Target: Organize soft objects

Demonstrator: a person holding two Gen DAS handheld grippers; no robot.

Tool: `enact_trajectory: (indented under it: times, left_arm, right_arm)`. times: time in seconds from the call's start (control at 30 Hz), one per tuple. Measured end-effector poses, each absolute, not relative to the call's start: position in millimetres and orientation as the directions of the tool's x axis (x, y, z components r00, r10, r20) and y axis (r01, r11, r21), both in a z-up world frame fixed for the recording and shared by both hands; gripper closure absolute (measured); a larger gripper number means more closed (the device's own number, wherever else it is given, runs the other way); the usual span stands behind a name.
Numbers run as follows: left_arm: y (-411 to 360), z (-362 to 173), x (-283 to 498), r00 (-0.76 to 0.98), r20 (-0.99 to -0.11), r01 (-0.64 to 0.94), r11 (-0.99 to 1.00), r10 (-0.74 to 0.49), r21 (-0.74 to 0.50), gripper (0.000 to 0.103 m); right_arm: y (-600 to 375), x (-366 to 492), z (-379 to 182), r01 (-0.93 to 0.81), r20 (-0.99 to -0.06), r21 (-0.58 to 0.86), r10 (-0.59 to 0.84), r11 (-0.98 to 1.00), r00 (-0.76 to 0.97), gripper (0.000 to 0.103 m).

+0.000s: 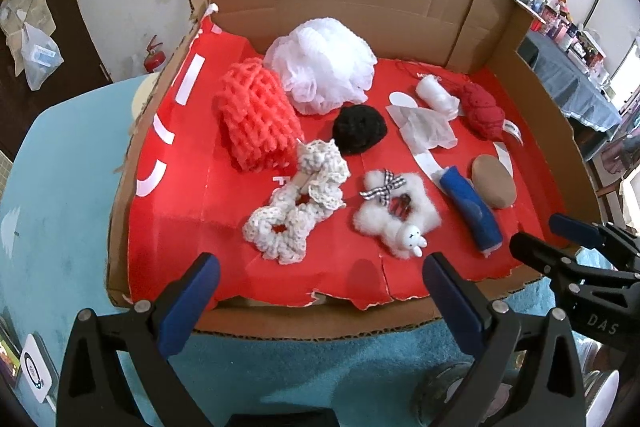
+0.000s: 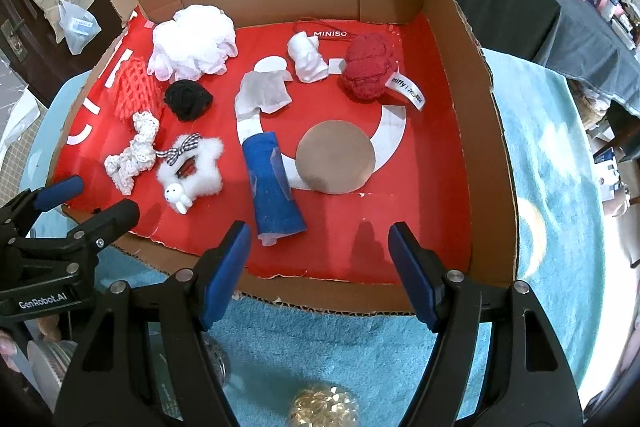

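1. A shallow cardboard box [image 2: 472, 131] with a red liner [image 2: 432, 187] sits on a tabletop covered by a light blue towel [image 2: 560, 147].
2. The left gripper [image 1: 322, 277] hovers at the box's 6 o'clock rim, its jaws standing wide with nothing between them.
3. The right gripper [image 2: 320, 247] hovers at the same rim, just beside the left one, its jaws also apart and empty.
4. At 11 o'clock in the box lie a white mesh puff [image 1: 324, 65] and an orange foam net [image 1: 256, 115], touching each other.
5. A black puff [image 1: 360, 130] sits near the centre, below the white one.
6. At 7 o'clock lie a cream crocheted scrunchie [image 1: 296, 203] and, just beside it, a white fluffy scrunchie [image 1: 394, 213] with a checked bow and a small rabbit.
7. A blue roll [image 2: 272, 187] lies at 6 o'clock, touching a round tan pad [image 2: 336, 157].
8. A red knitted bundle [image 2: 370, 67] with a label sits at 1 o'clock, a white rolled cloth [image 2: 306, 59] near it, and a thin white sheet [image 2: 264, 93] at 12 o'clock of the blue roll.
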State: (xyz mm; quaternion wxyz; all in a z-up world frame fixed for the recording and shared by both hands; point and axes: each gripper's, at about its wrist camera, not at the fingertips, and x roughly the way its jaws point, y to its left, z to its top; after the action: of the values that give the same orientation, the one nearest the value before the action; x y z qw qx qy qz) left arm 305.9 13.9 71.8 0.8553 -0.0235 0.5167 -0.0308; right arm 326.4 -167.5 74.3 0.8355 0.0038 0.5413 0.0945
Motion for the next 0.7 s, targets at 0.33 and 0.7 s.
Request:
enact_trajectory:
  times: [0.33, 0.7]
  left_arm:
    - [9.8, 71.6, 304.5, 0.466, -0.882, 0.047, 0.998, -0.068, -0.052, 0.000]
    - [9.9, 71.8, 304.3, 0.465, -0.883, 0.048, 0.997, -0.071, -0.055, 0.000]
  right_arm:
    - [-166.7, 326.7, 73.8, -0.155, -0.903, 0.114, 0.168, 0.981, 0.395, 0.033]
    - [-167.3, 327.4, 74.5, -0.156, -0.904, 0.120, 0.172, 0.981, 0.390, 0.032]
